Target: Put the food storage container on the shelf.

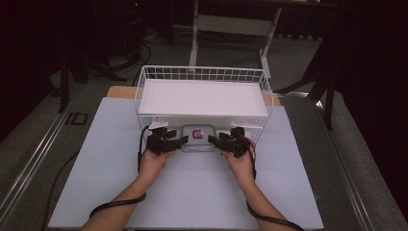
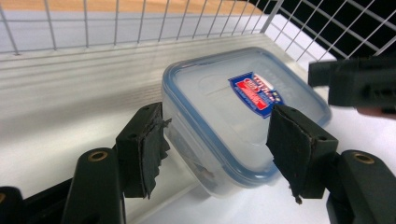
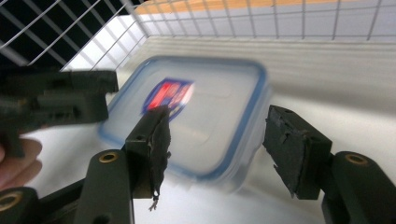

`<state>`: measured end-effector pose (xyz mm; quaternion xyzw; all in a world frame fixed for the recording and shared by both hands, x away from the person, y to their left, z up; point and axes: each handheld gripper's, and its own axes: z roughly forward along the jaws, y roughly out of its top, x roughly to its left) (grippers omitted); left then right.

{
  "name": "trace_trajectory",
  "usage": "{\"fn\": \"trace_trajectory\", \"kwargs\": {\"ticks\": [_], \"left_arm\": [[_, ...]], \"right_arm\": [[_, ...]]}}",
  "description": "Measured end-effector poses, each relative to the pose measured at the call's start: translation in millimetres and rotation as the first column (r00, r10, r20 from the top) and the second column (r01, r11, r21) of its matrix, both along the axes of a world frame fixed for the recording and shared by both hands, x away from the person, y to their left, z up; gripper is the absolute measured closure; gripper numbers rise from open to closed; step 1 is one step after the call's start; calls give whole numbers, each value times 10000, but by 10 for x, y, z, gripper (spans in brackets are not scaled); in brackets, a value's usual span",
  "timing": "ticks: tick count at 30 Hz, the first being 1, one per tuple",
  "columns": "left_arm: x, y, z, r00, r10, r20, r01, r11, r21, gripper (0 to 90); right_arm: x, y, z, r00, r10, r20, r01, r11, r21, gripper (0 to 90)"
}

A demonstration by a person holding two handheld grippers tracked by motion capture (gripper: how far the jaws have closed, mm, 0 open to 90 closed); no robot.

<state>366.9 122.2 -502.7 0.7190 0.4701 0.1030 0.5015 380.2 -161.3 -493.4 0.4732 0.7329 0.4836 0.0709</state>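
Forearms come up from the bottom edge of the high view and angle inward toward a clear food container [image 1: 197, 138] with a blue-rimmed lid, which sits on the white bench [image 1: 192, 192] just in front of a white wire basket [image 1: 202, 74].

Left of the container, the left hand [image 1: 153, 163] holds the left gripper [image 1: 183, 141] level, pointing right at the container's left end. In the left gripper view its jaws stand apart around a near corner of the container, one pad beside the wall and one over the lid edge; neither pad visibly presses on it, so this gripper is open.

Right of the container, the right hand [image 1: 242, 162] holds the right gripper [image 1: 211, 139] as a mirror image, pointing left at the container's right end. In the blurred right gripper view its jaws are spread, with a corner of the container between them and a clear gap at the right pad, so it is open too.
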Motion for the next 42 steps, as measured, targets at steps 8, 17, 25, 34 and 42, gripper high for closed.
{"fn": "trace_trajectory", "kwargs": {"ticks": [8, 17, 25, 34, 42], "left_arm": [[-279, 50, 24, 9945, -748, 735, 765, 9969, -199, 194], [-555, 121, -8, 9917, -748, 1041, 754, 9971, -27, 6], [-771, 156, -85, 9820, -608, 1786, 396, 9920, 1200, 6], [-809, 193, -190, 9828, -541, 1764, 334, 9924, 1185, 6], [-812, 195, -205, 9844, -552, 1670, 390, 9944, 987, 7]], "right_arm": [[-335, 117, 42, 9981, 558, 273, -548, 9979, -355, 486], [-429, 312, -125, 9906, 1361, -160, -1371, 9848, -1071, 754], [-327, 395, -169, 9934, 1133, -172, -1146, 9850, -1289, 900], [-204, 536, -161, 9933, 1149, -115, -1154, 9854, -1251, 900], [-97, 607, -171, 9953, 967, -86, -970, 9874, -1252, 900]]}}
